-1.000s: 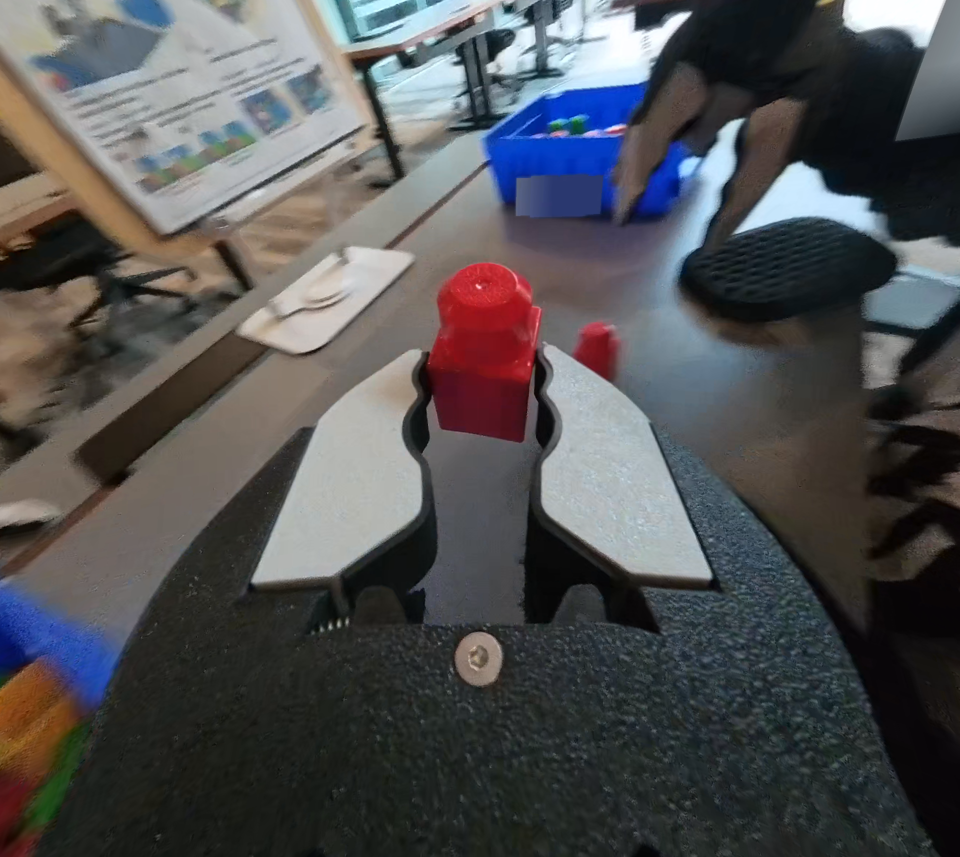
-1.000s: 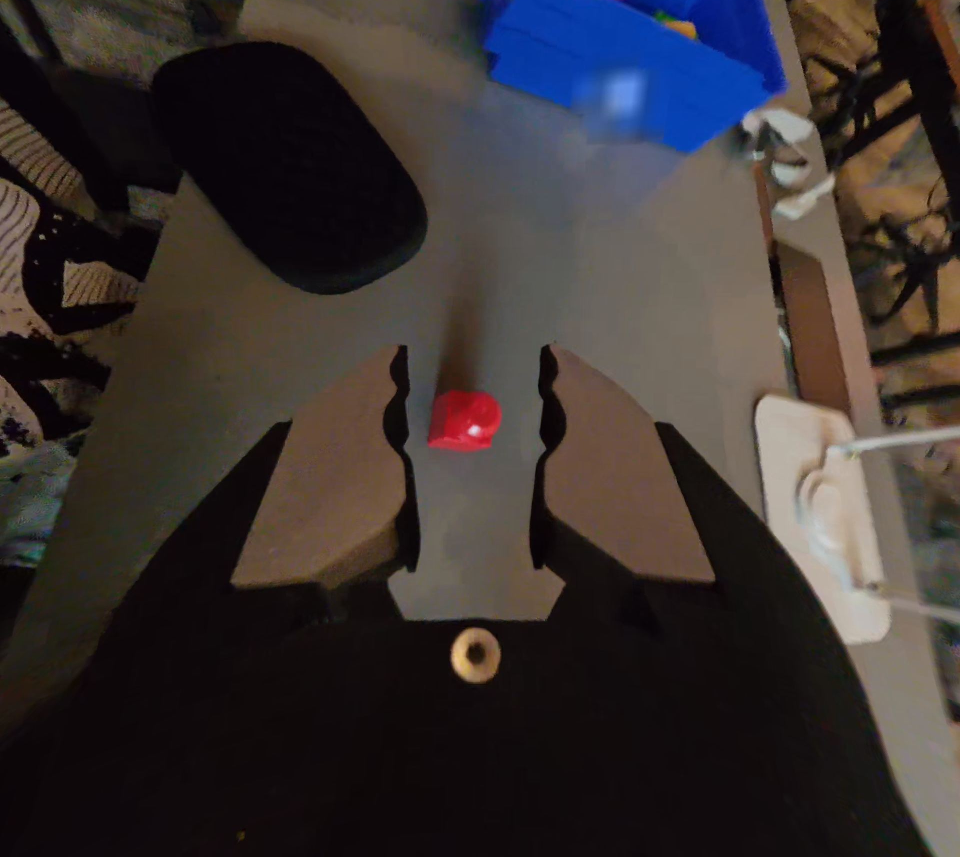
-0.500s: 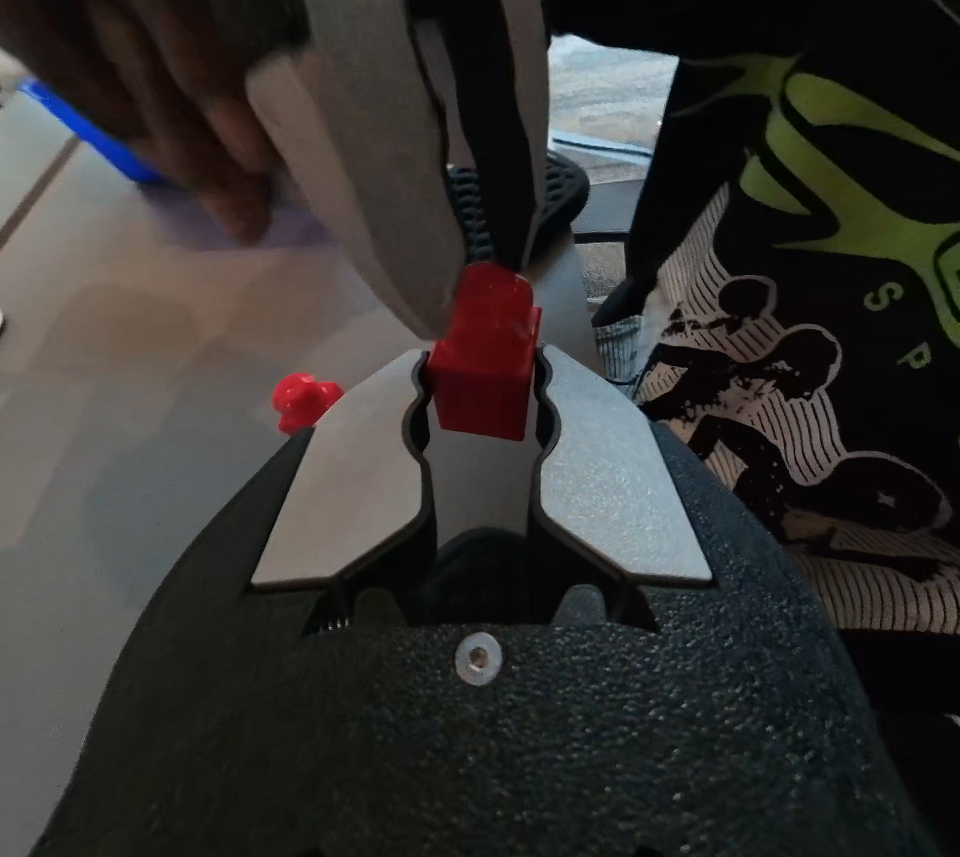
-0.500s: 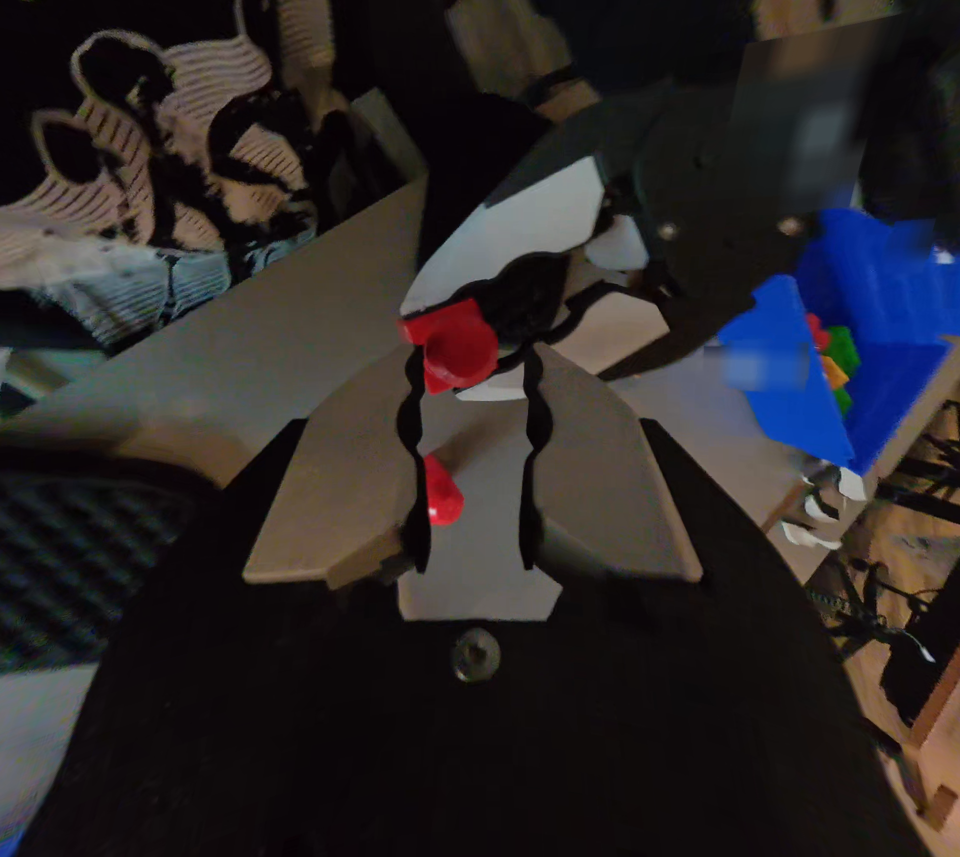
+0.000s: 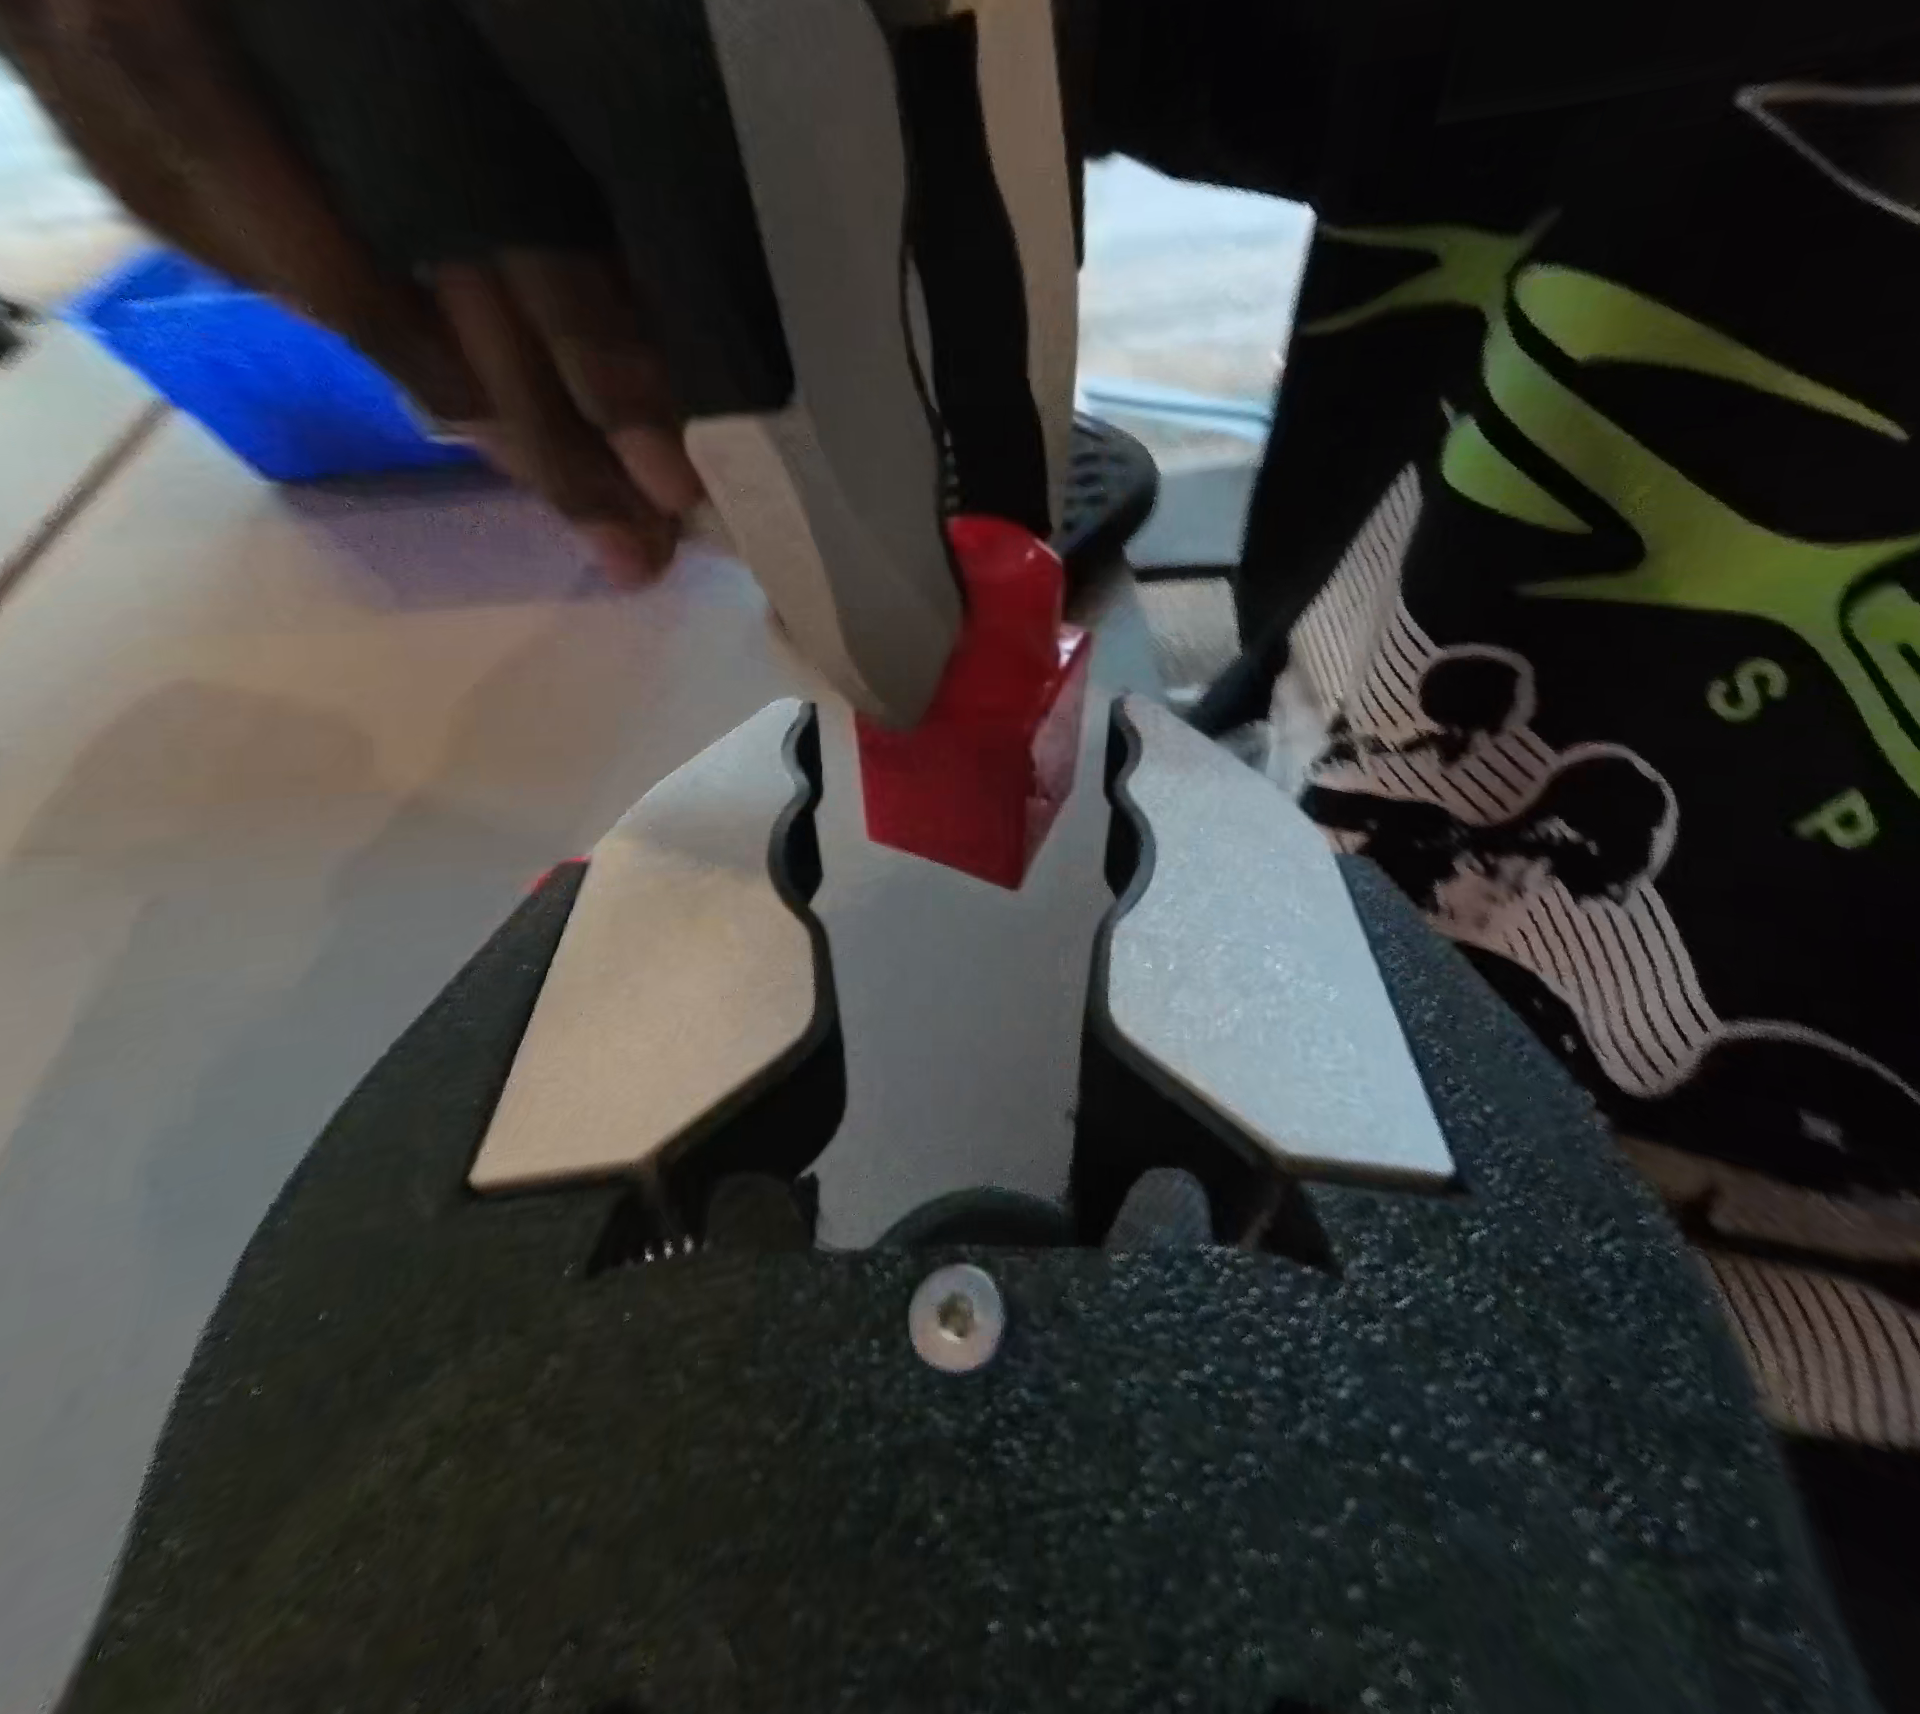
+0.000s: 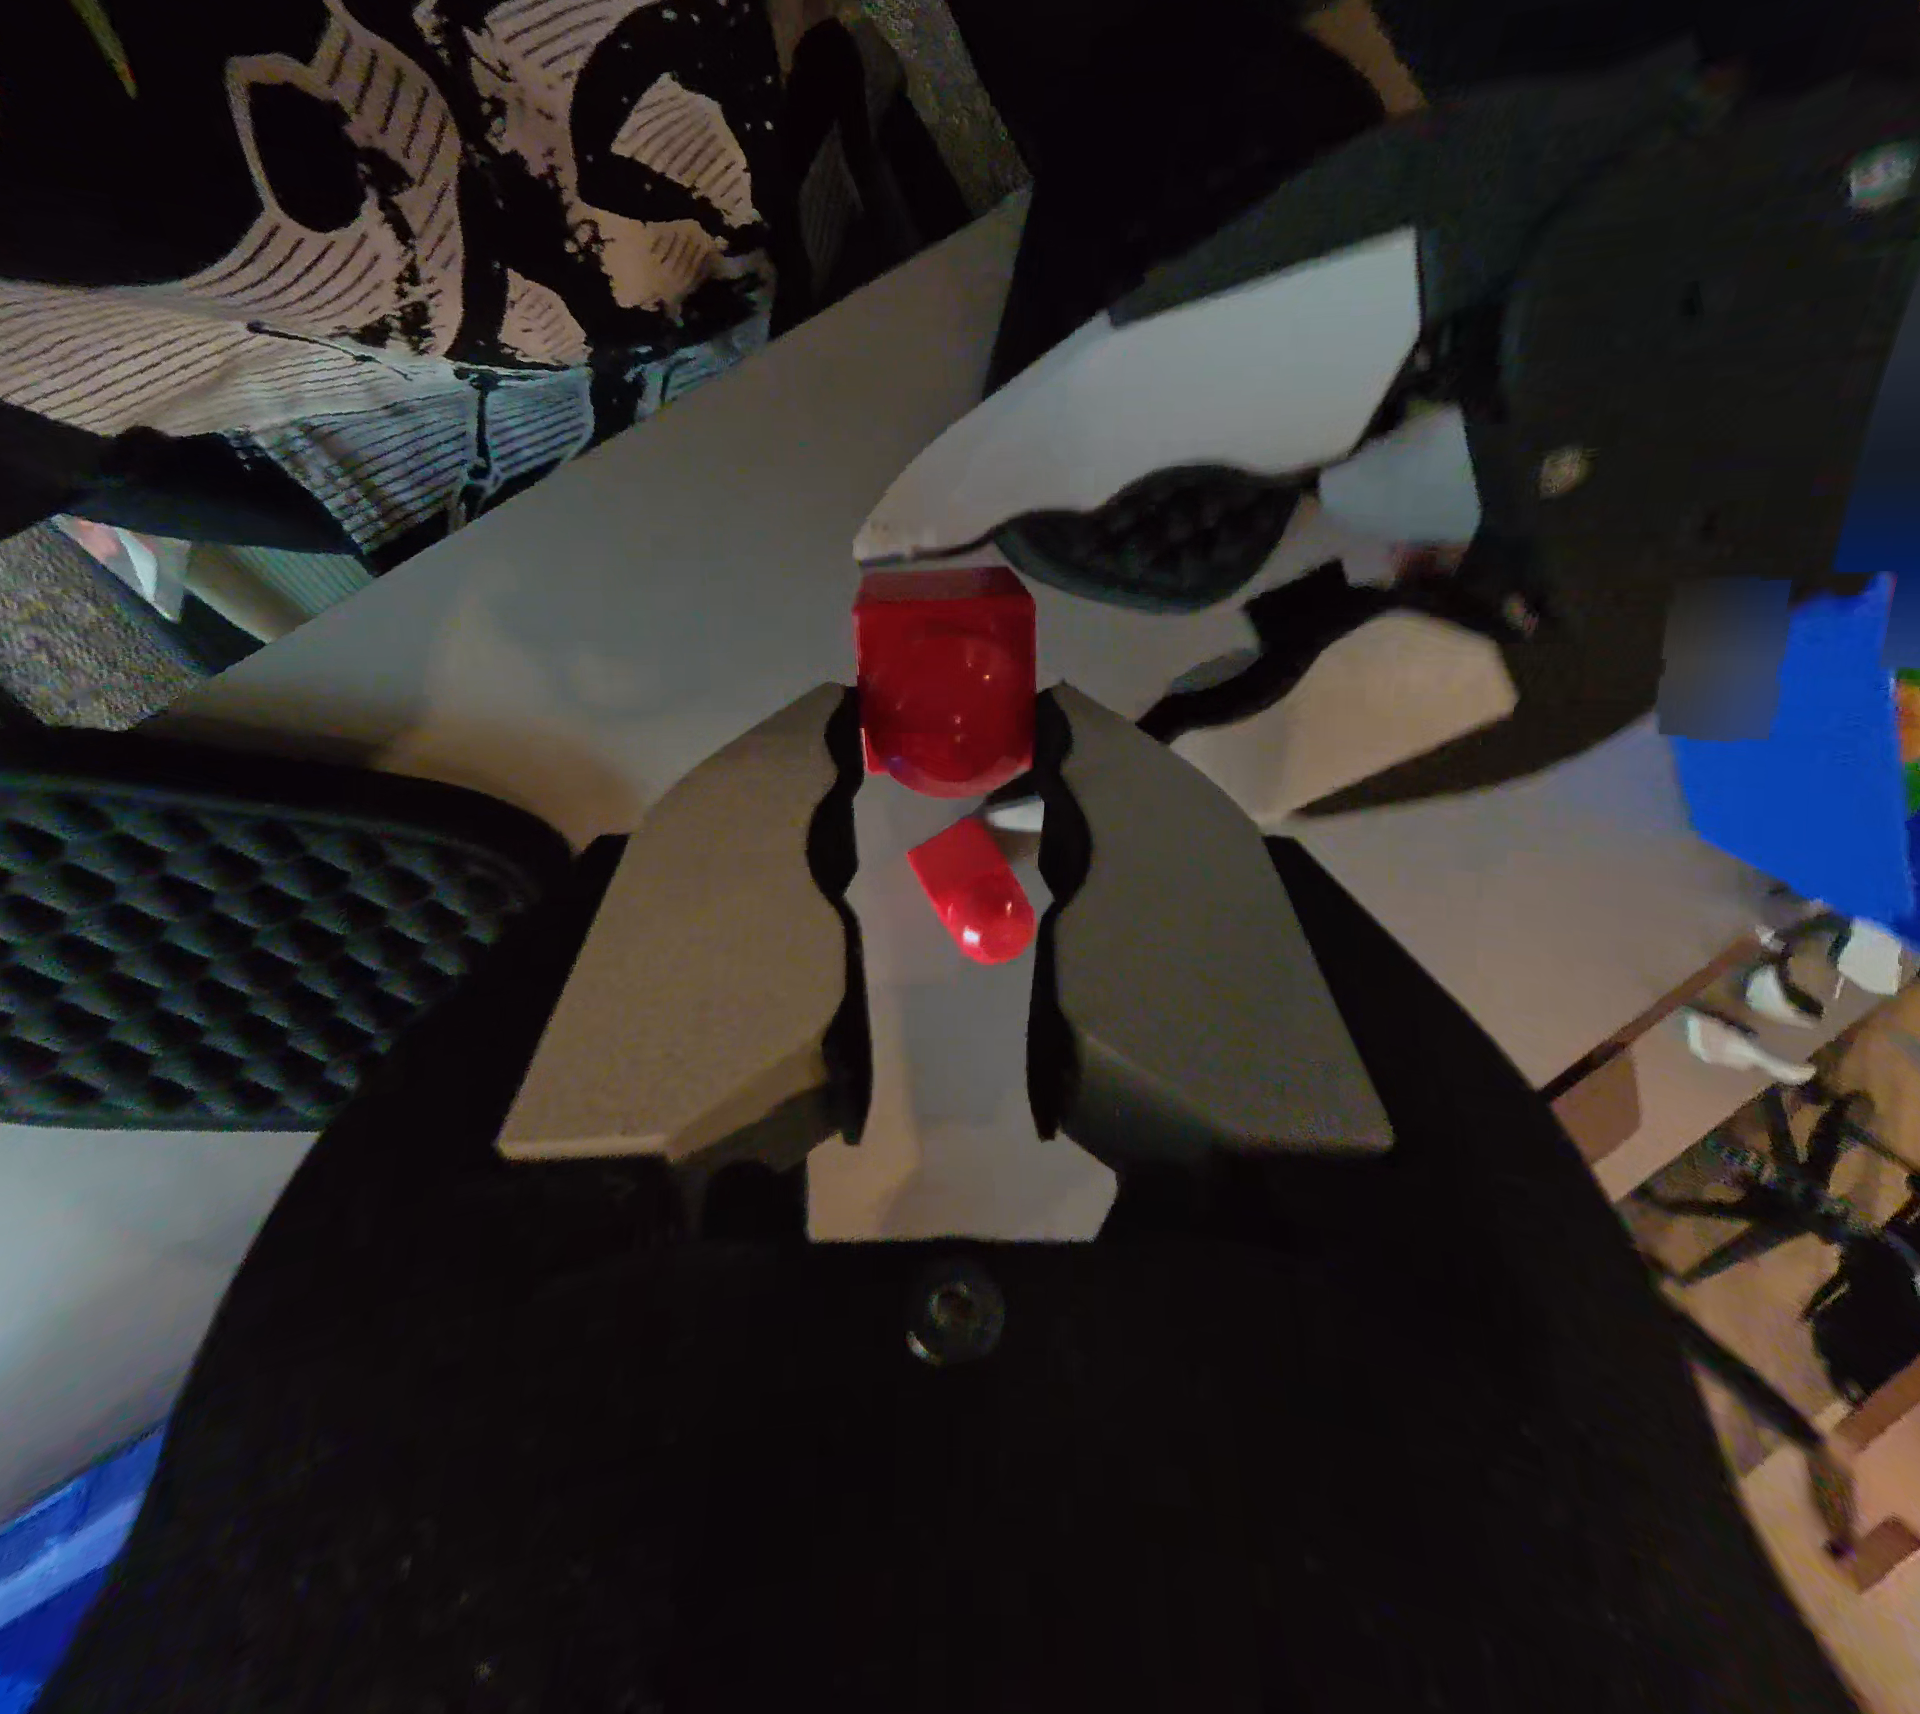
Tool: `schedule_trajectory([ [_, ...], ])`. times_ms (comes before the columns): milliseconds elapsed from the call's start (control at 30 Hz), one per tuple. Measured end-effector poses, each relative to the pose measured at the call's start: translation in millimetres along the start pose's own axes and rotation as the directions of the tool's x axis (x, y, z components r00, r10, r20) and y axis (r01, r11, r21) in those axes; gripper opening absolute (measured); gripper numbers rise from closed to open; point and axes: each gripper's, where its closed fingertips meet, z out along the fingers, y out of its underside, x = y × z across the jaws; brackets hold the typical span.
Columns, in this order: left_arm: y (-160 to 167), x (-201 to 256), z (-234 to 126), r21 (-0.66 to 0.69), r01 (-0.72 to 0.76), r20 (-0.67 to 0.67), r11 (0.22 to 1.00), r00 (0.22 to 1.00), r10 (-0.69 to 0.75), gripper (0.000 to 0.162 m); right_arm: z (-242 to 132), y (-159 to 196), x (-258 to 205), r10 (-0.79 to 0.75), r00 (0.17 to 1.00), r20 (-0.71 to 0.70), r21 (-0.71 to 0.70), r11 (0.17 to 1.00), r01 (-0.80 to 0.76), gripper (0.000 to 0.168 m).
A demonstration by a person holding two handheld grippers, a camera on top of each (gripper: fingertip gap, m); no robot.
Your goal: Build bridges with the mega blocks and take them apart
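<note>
Blue plastic, blurred, marked the bin [image 5: 239, 376] at the far left of the left wrist view, on the grey tabletop [image 5: 260, 781]. Next to it a person's hand [image 5: 208, 137] held the right claw [image 5: 987, 584], which came down from above. Its two grey fingers were closed on the round stud of a red block [image 5: 966, 760]. This block hung just above the tabletop, a little tilted. It was between the fingertips of the left claw [image 5: 961, 719], but the fingers of that claw stood apart and a thin gap showed on each side of the block, so the left claw was open and gripped nothing. At the right was a black shirt [image 5: 1558, 729] with a green and white print.

In the right wrist view, a black mesh pad [image 6: 208, 937] lay at the left, at the tabletop edge. In the middle, the right claw pinched the red block at its fingertips. Under it, a second, smaller red block [image 6: 971, 895] lay on its side on the tabletop, seen between the fingers and not touched by them. To the right the left claw pointed at the held block with its fingers spread. The blue bin was at the far right, with coloured blocks [image 6: 1907, 729] inside.
</note>
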Motion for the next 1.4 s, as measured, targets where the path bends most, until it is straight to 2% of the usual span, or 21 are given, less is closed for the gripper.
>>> schedule_trajectory([
  [100,-3.6,-21.4,-16.2,0.134,0.021,0.201,0.991,0.978,-0.048,0.058,-7.0,30.5,1.3,0.141,0.989,-0.053,-0.056,0.988,-0.143,0.031],
  [167,3.6,-38.3,-32.2,0.176,0.024,0.361,0.984,0.928,-0.087,0.059,-7.9,58.4,-1.0,0.278,0.957,-0.084,-0.099,0.953,-0.286,0.031],
  [267,22.6,-53.1,-52.6,0.183,0.033,0.526,0.982,0.841,-0.126,0.057,-3.9,100.7,-5.4,0.516,0.844,-0.148,-0.146,0.832,-0.535,0.031],
  [333,36.8,-56.9,-58.0,0.163,0.044,0.578,0.986,0.805,-0.132,0.055,2.7,120.3,-9.9,0.635,0.754,-0.170,-0.152,0.739,-0.657,0.031],
  [467,60.2,-60.1,-54.1,0.114,0.081,0.615,0.990,0.777,-0.134,0.055,23.6,141.9,-22.4,0.765,0.622,-0.170,-0.204,0.590,-0.781,0.031],
  [567,70.3,-62.9,-49.5,0.080,0.080,0.635,0.994,0.764,-0.113,0.054,38.8,151.8,-27.5,0.812,0.557,-0.174,-0.250,0.511,-0.822,0.031],
  [767,80.5,-67.8,-47.0,0.050,0.073,0.663,0.996,0.743,-0.088,0.054,60.7,151.0,-26.7,0.860,0.482,-0.166,-0.260,0.433,-0.863,0.031],
  [967,78.3,-66.9,-49.4,0.083,0.061,0.659,0.995,0.745,-0.101,0.052,70.7,154.0,-25.6,0.875,0.449,-0.183,-0.253,0.400,-0.881,0.031],
  [1400,81.6,-65.9,-45.4,0.052,0.060,0.654,0.997,0.752,-0.080,0.052,76.7,153.1,-21.6,0.884,0.444,-0.143,-0.209,0.412,-0.887,0.031],
])
